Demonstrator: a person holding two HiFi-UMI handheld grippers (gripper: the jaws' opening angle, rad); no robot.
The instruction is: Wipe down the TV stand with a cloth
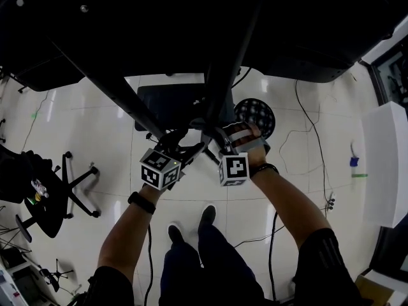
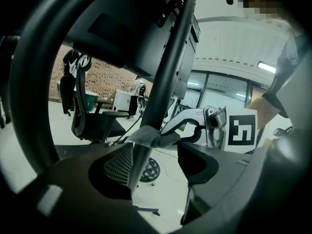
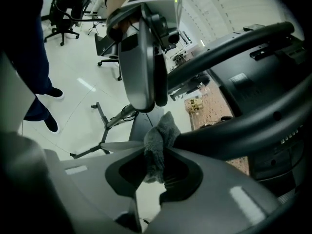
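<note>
Right gripper [image 3: 160,156] pinching grey cloth [image 3: 163,130] at its tips, pressed on TV stand strut [image 3: 243,126] — strut's long axis runs ahead-right. Left gripper [image 2: 153,155] spread (straddling same strut), just beside cloth; wipe likely follows strut.

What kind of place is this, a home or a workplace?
Most likely an office or lab workspace: a rolling office chair stands on a glossy white tiled floor, and loose cables run across it.
</note>
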